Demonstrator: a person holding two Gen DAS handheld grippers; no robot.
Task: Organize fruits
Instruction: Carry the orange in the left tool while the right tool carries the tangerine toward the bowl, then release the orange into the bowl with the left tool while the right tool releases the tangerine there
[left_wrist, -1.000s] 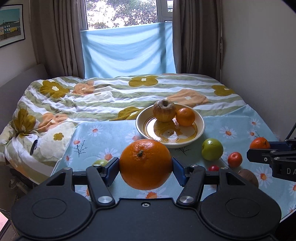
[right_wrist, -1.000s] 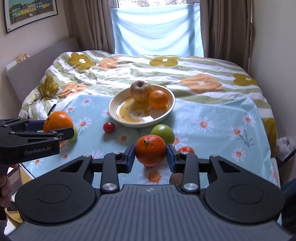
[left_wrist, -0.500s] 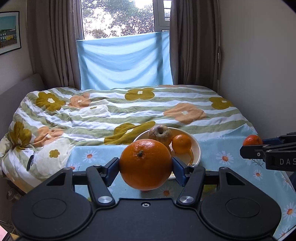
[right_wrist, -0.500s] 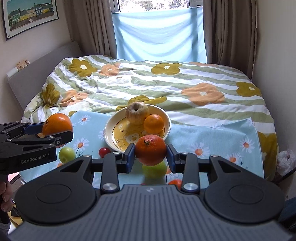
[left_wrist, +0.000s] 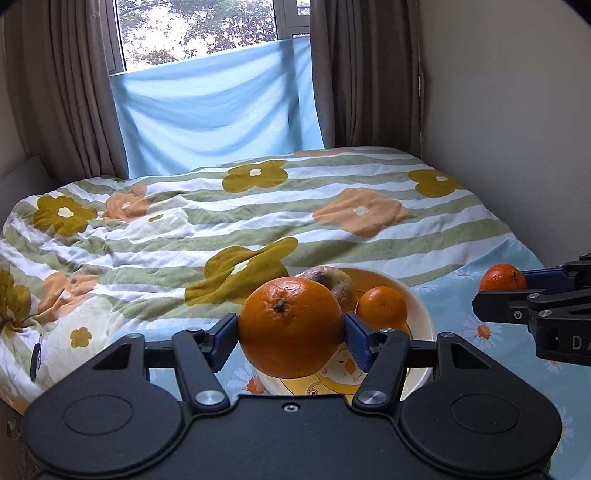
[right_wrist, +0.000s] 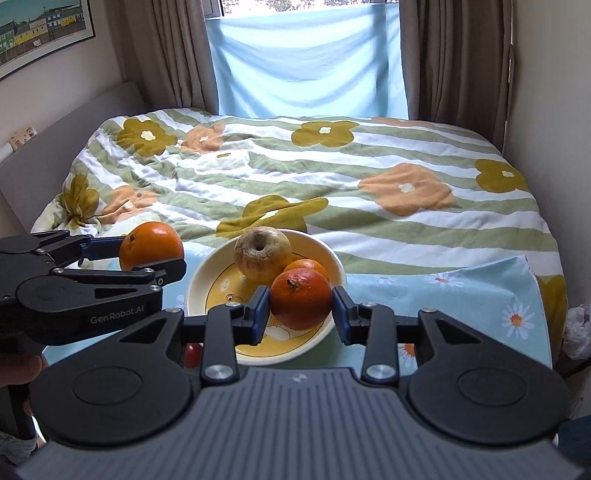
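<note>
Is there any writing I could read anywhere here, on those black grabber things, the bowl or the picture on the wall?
"GenRobot.AI": white letters on the side of the left gripper.
"DA": white letters, cut off by the picture's edge, on the side of the right gripper.
Bowl: only a cartoon picture inside, no readable words.
Framed picture: a small white sign in it, too small to read.

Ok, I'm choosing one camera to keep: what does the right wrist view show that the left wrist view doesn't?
Only the right wrist view: a small red fruit beside the bowl and a framed picture on the wall. Only the left wrist view: trees through the window. Both: the cream bowl holding a wrinkled yellowish apple and a small orange, plus both gripped oranges.
</note>
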